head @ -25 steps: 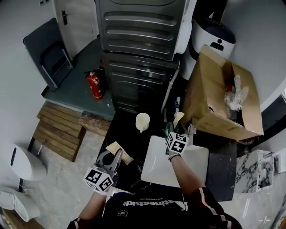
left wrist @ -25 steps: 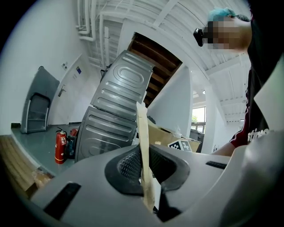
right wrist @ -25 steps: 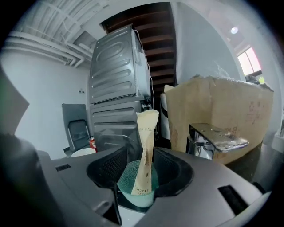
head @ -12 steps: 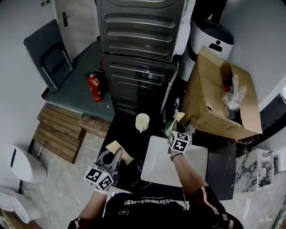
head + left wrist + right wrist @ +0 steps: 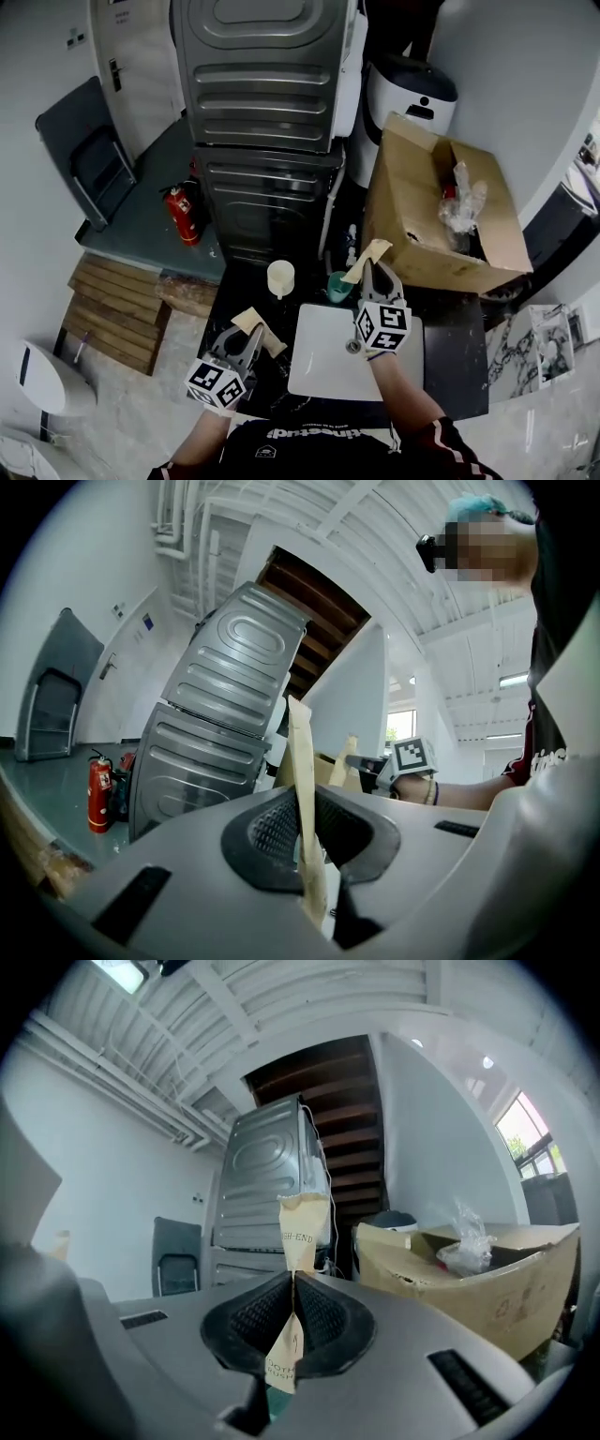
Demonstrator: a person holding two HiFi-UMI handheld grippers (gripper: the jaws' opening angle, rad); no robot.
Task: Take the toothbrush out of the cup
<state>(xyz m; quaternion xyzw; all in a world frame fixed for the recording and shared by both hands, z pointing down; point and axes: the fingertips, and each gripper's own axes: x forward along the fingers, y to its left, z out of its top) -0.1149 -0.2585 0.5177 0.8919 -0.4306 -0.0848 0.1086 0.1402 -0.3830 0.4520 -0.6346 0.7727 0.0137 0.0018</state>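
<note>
Toothbrush (image 5: pixel 366 261) apparently lifted, in right hand-held gripper (image 5: pixel 292 1288)

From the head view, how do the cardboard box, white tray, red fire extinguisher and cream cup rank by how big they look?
1. cardboard box
2. white tray
3. red fire extinguisher
4. cream cup
The last two look close. The extinguisher stands lower, on the floor, farther from the camera, so that order is unsure.

black table (image 5: pixel 455 366) | white tray (image 5: pixel 323 364) — cream cup (image 5: pixel 280 277) — green cup (image 5: pixel 337 287)
</note>
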